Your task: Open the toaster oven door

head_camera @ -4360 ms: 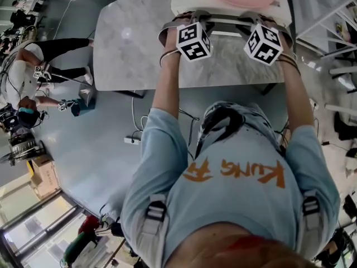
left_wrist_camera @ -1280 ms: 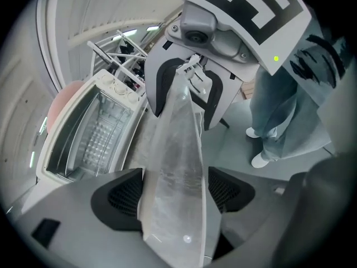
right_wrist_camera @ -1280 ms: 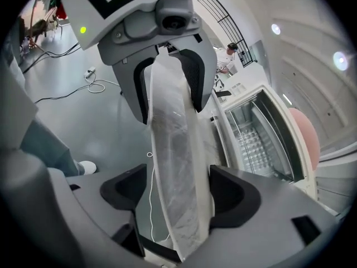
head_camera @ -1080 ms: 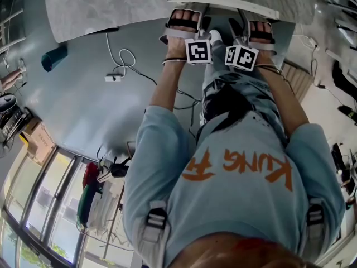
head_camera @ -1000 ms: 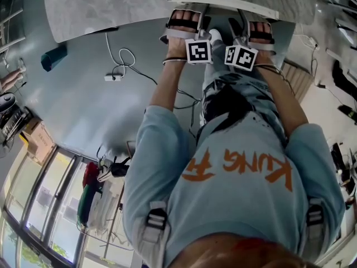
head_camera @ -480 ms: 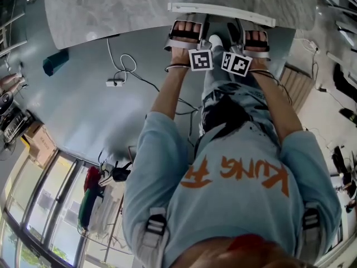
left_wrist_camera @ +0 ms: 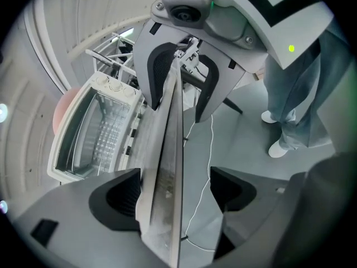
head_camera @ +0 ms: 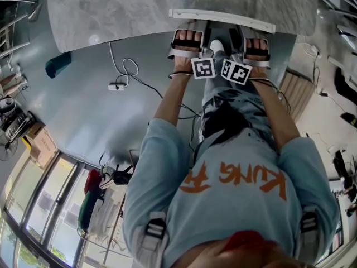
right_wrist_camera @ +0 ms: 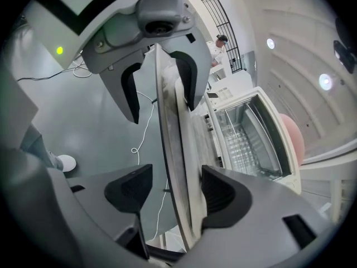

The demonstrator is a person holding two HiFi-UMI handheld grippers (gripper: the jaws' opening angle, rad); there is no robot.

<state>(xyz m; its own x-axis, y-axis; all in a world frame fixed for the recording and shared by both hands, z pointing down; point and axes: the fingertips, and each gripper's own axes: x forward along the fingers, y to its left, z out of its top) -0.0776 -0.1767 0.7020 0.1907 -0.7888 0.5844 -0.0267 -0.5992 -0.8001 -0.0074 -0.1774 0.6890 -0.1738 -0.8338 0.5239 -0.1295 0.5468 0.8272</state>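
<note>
The left gripper (left_wrist_camera: 175,197) is straddling the edge of the toaster oven door (left_wrist_camera: 163,172). Its 2 jaws are standing apart, 1 pad just beside the panel and the other clear of it, so it is not clamping. The right gripper (right_wrist_camera: 175,193) is straddling the same door with its jaws closing, 1 pad off the panel. The door is lying swung open in front of the toaster oven (left_wrist_camera: 67,149), exposing the wire rack (left_wrist_camera: 103,138).

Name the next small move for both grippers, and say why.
Probably draw the left gripper and right gripper straight back off the toaster oven door: it already lies open, the rack exposed. Neither clamps it, though the right gripper's jaws are closing around its edge.
</note>
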